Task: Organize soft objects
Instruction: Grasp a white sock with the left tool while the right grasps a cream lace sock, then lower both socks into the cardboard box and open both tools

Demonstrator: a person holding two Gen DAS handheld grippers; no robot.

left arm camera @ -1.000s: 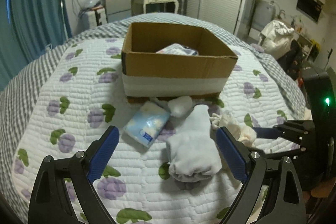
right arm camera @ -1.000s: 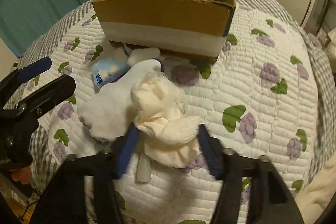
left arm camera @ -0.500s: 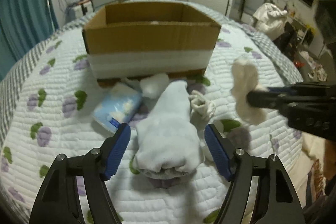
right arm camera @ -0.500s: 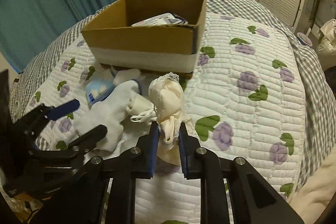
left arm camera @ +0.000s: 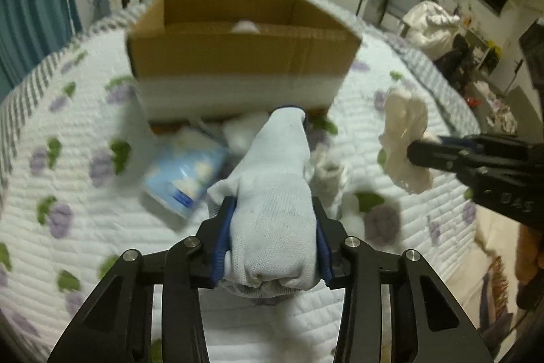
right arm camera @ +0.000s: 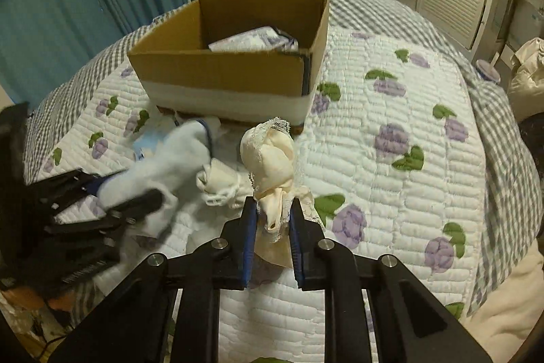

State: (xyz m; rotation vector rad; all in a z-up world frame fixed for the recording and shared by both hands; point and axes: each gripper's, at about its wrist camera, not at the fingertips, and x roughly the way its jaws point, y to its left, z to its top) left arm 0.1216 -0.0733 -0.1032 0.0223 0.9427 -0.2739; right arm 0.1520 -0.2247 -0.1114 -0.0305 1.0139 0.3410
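A white knit glove with a blue cuff lies on the quilt in front of the cardboard box. My left gripper has its jaws closing on the glove, and the blue pads press its sides. My right gripper is shut on a cream lace-edged cloth bundle and holds it above the quilt. From the left wrist view that bundle hangs at the right. The right wrist view shows the left gripper and the glove at the left.
A light-blue tissue pack and a small white knotted cloth lie between glove and box. The open box holds a white packet. The grape-print quilt spreads to the right, with a dresser and curtains beyond the bed.
The left jaws came in from wide apart onto the glove. The right jaws shut on the cream cloth and lifted it off the quilt.
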